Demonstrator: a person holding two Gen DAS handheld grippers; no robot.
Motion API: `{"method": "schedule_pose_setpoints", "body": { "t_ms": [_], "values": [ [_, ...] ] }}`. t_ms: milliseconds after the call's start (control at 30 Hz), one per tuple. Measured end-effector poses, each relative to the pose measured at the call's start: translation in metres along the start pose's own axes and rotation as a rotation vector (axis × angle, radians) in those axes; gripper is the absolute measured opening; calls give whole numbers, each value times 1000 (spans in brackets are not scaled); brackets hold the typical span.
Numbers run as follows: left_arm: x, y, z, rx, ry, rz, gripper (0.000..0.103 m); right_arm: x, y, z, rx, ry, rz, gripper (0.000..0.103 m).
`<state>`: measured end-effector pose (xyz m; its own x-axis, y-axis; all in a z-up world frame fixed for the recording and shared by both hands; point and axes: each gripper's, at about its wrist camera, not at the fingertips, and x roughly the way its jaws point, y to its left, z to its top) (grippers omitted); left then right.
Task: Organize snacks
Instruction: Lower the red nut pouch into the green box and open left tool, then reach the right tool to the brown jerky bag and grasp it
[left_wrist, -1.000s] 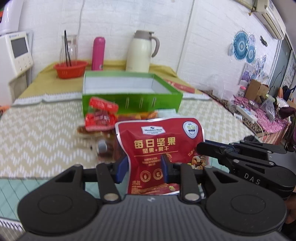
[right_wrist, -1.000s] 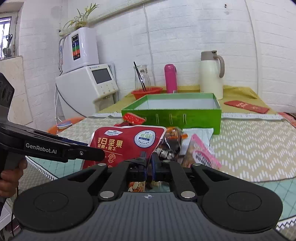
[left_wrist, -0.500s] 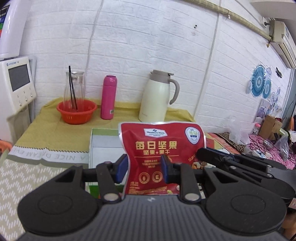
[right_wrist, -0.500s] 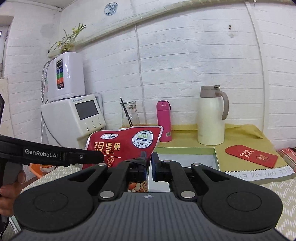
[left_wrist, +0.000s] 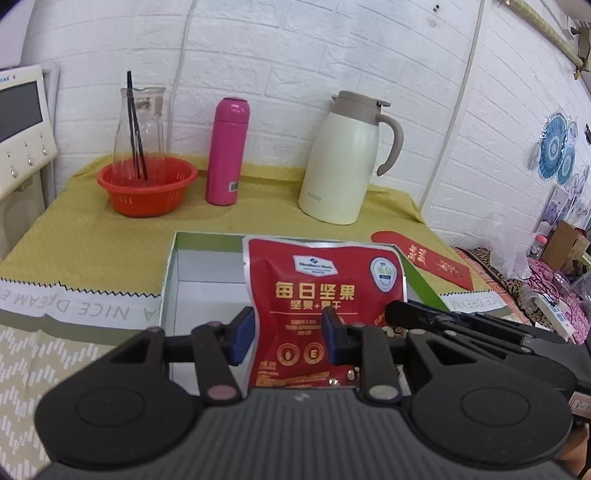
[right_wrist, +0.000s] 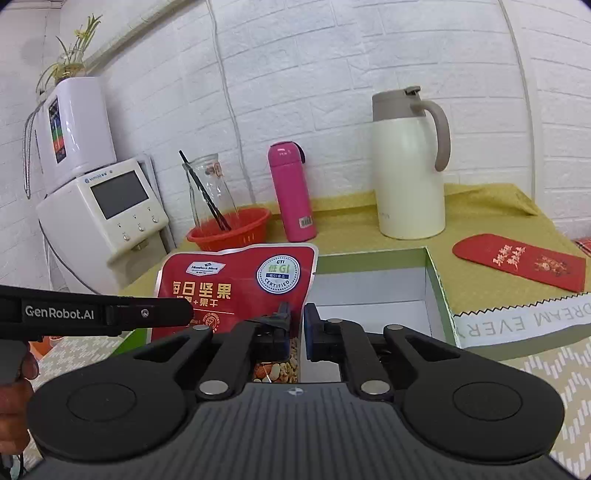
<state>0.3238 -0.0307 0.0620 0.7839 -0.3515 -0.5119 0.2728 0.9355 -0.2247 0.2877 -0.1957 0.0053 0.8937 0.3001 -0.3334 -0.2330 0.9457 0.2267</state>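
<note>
The red nut pouch (left_wrist: 325, 306) hangs upright over the open green box (left_wrist: 173, 258), its lower edge down inside the white interior. A second ago it was well short of the box, above the heap of loose snacks on the zigzag cloth of the tabletop; since then both claws have carried it forward, and the box now lies directly beneath it. That puts the carry as good as finished: what remains, as I judge it, is to let the pouch drop and draw the claws back.

The release looks to be starting. The left claw (left_wrist: 288, 332) has its blue pads (left_wrist: 242, 334) on either side of the pouch's lower middle, at a narrow setting, and its jaws are opening. A sliver of gap shows at the left pad, though whether the right pad is pressing the film I cannot tell for certain. The right claw (right_wrist: 295, 325), pinched almost closed a second ago, is opening too: in its own view a slim gap stands between its pads, and the pouch's right edge, with the clear window of nuts, sits against the left pad rather than clamped between the two. So it seems to have let go already.

In the right wrist view the pouch (right_wrist: 236, 288) stands over the left part of the box (right_wrist: 439, 288), whose white floor (right_wrist: 369, 295) is bare to the right. Behind, on the yellow cloth, stand the cream jug (left_wrist: 343, 162), the pink flask (left_wrist: 227, 151) and the red basket (left_wrist: 147, 188), all well apart from the box.
</note>
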Motion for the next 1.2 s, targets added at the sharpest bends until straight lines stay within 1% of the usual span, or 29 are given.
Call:
{"method": "schedule_pose_setpoints", "body": {
  "t_ms": [33,67,100,133,167,200,267,367,567,733,800,1000,1100,1200],
  "values": [
    [3,2,-1,-8,9,-8,52,3,-1,-2,-2,12,1,31],
    [5,5,-3,-21,8,-15,69,6,-1,-3,-10,26,-1,41],
    [3,7,-5,-39,-17,-13,86,7,-1,-4,-20,31,-8,55],
    [-1,8,-6,-54,-57,-1,89,6,-1,-6,-31,29,-22,89],
    [-5,8,-6,-54,-83,13,92,5,-1,-6,-42,17,-44,103],
    [-8,7,-5,-44,-94,23,91,2,-1,-7,-51,-5,-58,103],
    [-11,6,-3,-35,-83,53,91,-4,-2,-5,-65,-31,-58,103],
    [-20,5,-4,-28,-85,72,91,-13,-1,-2,-57,-35,-49,103],
    [-49,-3,-10,-8,-102,66,91,-36,9,1,-57,-42,-57,103],
    [-86,-15,-17,-9,-105,41,91,-72,17,3,-37,-53,-24,103],
    [-103,-20,-23,-18,-93,36,91,-89,21,3,-35,-61,-9,103],
    [-150,-28,-55,21,-62,-2,91,-139,27,-8,-32,-53,25,103],
    [-168,-28,-77,28,-46,-18,91,-166,30,-23,-26,-57,49,103],
    [-179,-26,-102,26,-14,-53,91,-187,32,-44,-13,-56,68,103]
  ]
}}
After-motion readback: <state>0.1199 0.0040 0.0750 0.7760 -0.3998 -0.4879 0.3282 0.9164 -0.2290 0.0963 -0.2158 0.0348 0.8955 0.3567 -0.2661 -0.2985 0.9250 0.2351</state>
